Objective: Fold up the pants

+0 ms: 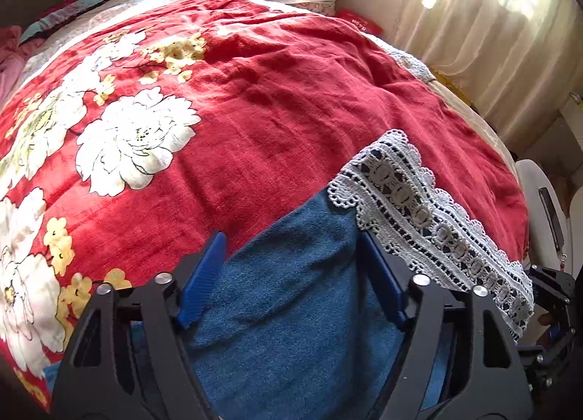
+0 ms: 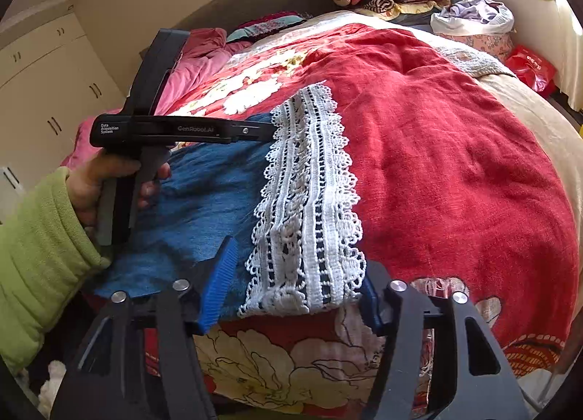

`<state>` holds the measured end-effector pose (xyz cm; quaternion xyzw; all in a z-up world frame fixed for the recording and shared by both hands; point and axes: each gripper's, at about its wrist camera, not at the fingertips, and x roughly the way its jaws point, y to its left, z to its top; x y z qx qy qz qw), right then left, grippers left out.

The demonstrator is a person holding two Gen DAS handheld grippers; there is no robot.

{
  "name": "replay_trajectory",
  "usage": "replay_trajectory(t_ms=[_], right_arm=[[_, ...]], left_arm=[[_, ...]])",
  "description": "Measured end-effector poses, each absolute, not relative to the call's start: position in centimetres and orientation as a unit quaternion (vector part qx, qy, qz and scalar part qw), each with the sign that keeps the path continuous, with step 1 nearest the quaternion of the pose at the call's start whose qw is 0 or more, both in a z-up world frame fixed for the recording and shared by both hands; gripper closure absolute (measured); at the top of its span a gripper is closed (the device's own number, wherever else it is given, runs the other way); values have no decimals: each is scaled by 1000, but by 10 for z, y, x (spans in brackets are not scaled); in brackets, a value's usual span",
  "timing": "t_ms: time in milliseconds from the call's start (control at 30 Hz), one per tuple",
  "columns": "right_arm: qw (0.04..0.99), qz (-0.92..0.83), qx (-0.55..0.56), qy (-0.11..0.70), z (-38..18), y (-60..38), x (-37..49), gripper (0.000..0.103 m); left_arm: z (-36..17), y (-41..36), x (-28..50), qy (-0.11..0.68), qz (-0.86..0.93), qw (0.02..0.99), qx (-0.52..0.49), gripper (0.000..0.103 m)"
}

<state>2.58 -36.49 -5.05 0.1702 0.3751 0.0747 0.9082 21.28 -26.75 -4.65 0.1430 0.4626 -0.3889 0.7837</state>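
the pants (image 1: 291, 310) are blue with a white lace hem (image 2: 309, 201), lying on the red flower blanket (image 1: 273, 110) on the bed. the left gripper (image 1: 291, 285) has its jaws apart over the blue cloth. the right gripper (image 2: 295, 292) is apart around the lace end, maybe touching it.

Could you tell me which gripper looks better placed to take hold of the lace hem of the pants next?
Right. The right gripper straddles the lace hem; the left gripper sits over blue denim beside it.
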Motion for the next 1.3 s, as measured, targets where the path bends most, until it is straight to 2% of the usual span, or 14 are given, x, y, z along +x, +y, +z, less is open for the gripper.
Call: replay_trajectory(t_ms=[33,100,133,300,367,433,533,633,733,833,1133,1167,1300], right_arm=[[909,77,165,375,-51,-363,26,48],[909,79,163,376,-53,-360,29,48],[908,79,165,378,-54,-359,31,48],[909,77,166,375,-56,-355,39,48],[910,81,161,374,-56,-352,42,61],[909,91,159,374,-55,-349,43,67],[909,95,155,374,-53,-343,46,71],[911,106,149,369,-45,-334,47,72],[916,122,130,358,-32,-319,48,72],[921,143,109,346,-18,-300,48,72],[918,218,38,330,4,-222,62,72],[915,224,31,333,2,-213,64,72],[905,234,-2,355,-11,-175,71,72]], left_arm=[[-46,-268,211,461,-395,781,143,53],[-44,-273,205,453,-409,777,155,63],[-43,-274,202,449,-411,777,162,66],[-47,-276,202,445,-416,775,167,65],[-51,-275,204,446,-415,777,159,65],[-52,-275,203,444,-409,781,163,66],[-48,-274,202,442,-398,788,156,82],[-44,-265,206,445,-407,789,119,93],[-37,-249,209,447,-422,786,68,97],[-23,-225,209,436,-434,789,12,97],[-2,-132,201,413,-392,820,-52,95],[-5,-122,200,416,-377,825,-54,93],[-14,-70,198,436,-327,832,-106,64]])
